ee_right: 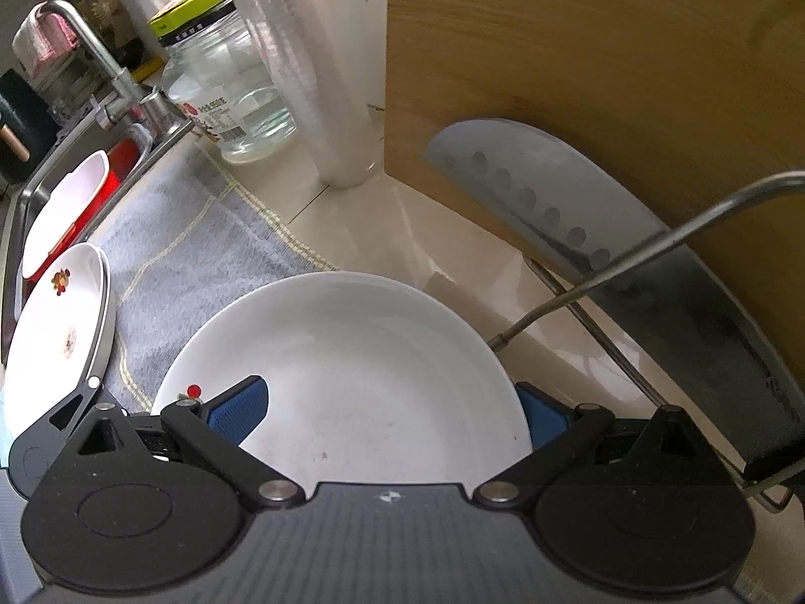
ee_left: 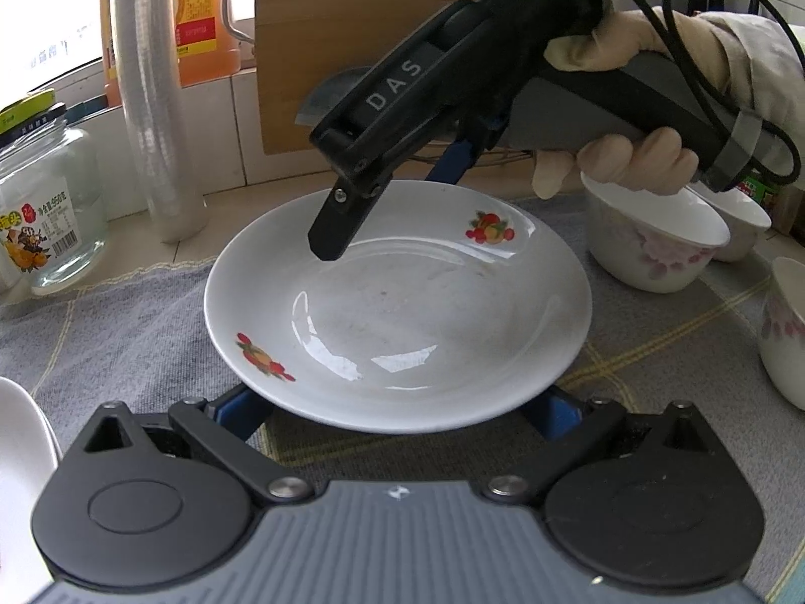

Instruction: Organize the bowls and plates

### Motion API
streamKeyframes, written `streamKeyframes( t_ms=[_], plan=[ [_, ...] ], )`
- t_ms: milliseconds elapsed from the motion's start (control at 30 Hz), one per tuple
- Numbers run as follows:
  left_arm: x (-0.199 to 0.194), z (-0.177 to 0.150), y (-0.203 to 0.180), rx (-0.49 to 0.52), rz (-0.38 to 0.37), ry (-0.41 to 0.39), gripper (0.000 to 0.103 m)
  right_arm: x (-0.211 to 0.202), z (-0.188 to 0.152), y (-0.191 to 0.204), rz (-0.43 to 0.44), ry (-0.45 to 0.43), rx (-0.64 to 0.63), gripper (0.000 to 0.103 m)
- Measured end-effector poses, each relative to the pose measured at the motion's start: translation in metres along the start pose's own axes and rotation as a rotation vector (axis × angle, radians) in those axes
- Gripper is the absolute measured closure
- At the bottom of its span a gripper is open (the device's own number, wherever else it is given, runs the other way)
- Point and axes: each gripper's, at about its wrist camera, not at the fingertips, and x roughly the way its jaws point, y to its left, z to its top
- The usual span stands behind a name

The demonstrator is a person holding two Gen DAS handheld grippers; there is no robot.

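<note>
A white plate with fruit prints (ee_left: 402, 312) sits over the grey checked cloth (ee_left: 126, 332). My left gripper (ee_left: 397, 410) is open wide, its blue pads under the plate's near rim. My right gripper (ee_left: 392, 201) reaches from the upper right; one finger is over the plate's far rim and one blue pad (ee_left: 455, 161) is behind it. In the right wrist view the same plate (ee_right: 352, 377) lies between my right gripper's (ee_right: 387, 412) spread pads. White flowered bowls (ee_left: 654, 241) stand at the right.
A stack of fruit-print plates (ee_right: 55, 332) lies at the cloth's left edge by the sink (ee_right: 30, 191). A glass jar (ee_left: 45, 211), a roll of film (ee_left: 151, 100), a wooden board (ee_right: 578, 75), a cleaver (ee_right: 629, 251) and a wire rack (ee_right: 654, 246) line the back.
</note>
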Motion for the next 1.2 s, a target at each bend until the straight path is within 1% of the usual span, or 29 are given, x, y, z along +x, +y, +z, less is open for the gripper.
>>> streamKeyframes(
  t_ms=[800,1200],
  plan=[
    [0.001,0.0038,-0.0008,-0.005,0.008,0.008,0.0,0.0043,0.0027,0.0076,-0.008,0.007,-0.08,0.0],
    [0.0003,0.0063,-0.0009,0.001,0.035,0.019,0.0,-0.0012,-0.0026,0.0089,0.011,0.015,-0.091,0.0]
  ],
)
